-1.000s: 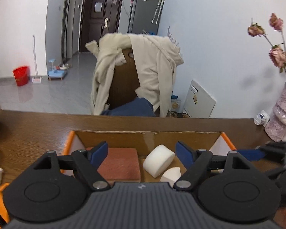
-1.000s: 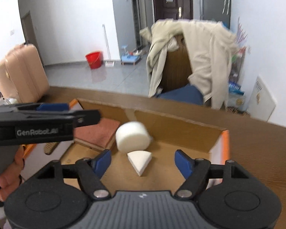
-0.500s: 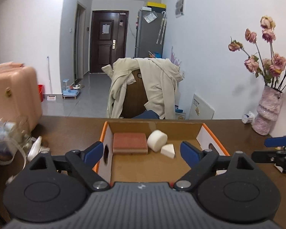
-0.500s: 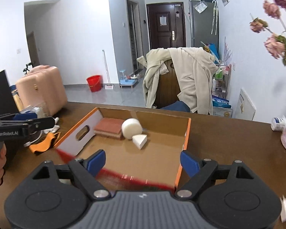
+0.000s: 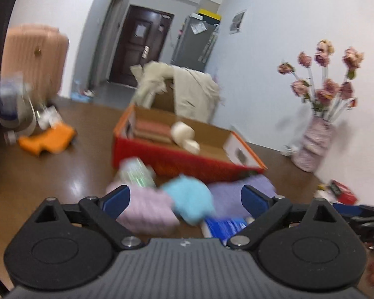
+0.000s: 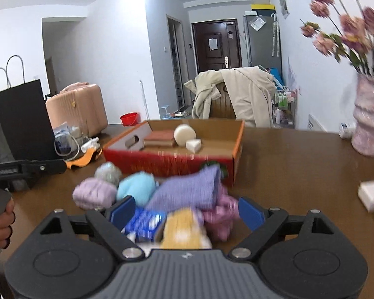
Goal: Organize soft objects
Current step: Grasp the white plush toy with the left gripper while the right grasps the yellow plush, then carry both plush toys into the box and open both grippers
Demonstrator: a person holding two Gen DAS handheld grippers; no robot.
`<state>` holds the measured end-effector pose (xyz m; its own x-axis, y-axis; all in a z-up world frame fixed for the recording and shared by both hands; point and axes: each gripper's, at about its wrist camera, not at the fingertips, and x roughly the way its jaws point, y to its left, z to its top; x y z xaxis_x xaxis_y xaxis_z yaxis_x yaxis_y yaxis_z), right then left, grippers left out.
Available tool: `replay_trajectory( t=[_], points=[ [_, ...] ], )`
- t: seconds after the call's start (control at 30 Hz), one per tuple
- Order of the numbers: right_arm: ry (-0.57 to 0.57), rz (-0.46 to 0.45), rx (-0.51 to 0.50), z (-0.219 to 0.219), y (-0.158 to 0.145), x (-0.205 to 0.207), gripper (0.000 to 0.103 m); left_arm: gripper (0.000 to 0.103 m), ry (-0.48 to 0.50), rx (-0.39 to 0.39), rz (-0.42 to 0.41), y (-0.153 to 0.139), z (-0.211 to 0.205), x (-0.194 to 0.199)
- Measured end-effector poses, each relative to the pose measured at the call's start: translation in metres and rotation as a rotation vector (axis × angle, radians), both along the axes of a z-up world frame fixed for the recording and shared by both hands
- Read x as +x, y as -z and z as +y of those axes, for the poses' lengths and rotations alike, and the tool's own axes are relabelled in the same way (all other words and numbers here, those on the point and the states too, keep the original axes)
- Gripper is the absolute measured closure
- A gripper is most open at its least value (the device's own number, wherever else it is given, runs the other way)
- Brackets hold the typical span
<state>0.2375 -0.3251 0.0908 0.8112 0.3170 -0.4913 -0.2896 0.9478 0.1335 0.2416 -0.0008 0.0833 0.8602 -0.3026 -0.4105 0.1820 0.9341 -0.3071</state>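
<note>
Left wrist view: left gripper [image 5: 184, 198] seen with jaws spread wide, just been opening, nothing gripped; blurred pile of soft items on table [image 5: 62, 174] beyond fingertips. Pink bundle [image 5: 147, 209], light-blue bundle [image 5: 190, 203], purple cloth [image 5: 239, 191] lying just before red cardboard box [image 5: 187, 162]. Brown pad [image 6: 159, 135], white round sponge [image 6: 184, 134], white wedge [image 6: 194, 145] seen inside box. Right gripper [image 6: 185, 210] likewise wide, jaws just been opening, nothing clamped; yellow item [image 6: 182, 229] and blue packet [image 6: 144, 224] seen between fingers, contact not discernible.

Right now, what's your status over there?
Both tools, left and right, open, empty, jaws just widened. Soft pile waits before the box. Nothing in the way.
</note>
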Motion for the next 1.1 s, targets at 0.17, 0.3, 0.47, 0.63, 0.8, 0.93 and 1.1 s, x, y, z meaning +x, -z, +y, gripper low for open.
replay_trajectory(
  t=[0.17,0.3,0.47,0.63,0.8,0.93,1.1],
  points=[
    [0.059,-0.063,-0.048,-0.006,0.038,-0.039,0.014,0.004,0.007,0.014,0.005,0.029,-0.014,-0.040],
    [0.074,-0.035,0.009,-0.017,0.053,-0.035,0.014,0.004,0.055,0.096,0.012,0.039,-0.046,-0.046],
    [0.081,-0.014,0.145,-0.025,0.058,0.005,0.023,0.015,0.106,0.035,0.050,0.049,-0.079,-0.033],
    [0.003,0.107,0.242,-0.023,0.077,0.029,0.053,0.031,0.146,-0.017,0.113,0.068,-0.097,-0.024],
    [-0.033,0.094,0.244,-0.020,0.079,0.004,0.057,0.042,0.181,-0.082,0.118,0.075,-0.095,-0.026],
    [-0.037,0.092,0.277,-0.018,0.081,-0.024,0.058,0.051,0.204,-0.084,0.119,0.074,-0.097,-0.034],
    [-0.007,0.086,0.303,-0.022,0.079,-0.054,0.059,0.049,0.216,-0.079,0.105,0.073,-0.086,-0.057]
  ],
)
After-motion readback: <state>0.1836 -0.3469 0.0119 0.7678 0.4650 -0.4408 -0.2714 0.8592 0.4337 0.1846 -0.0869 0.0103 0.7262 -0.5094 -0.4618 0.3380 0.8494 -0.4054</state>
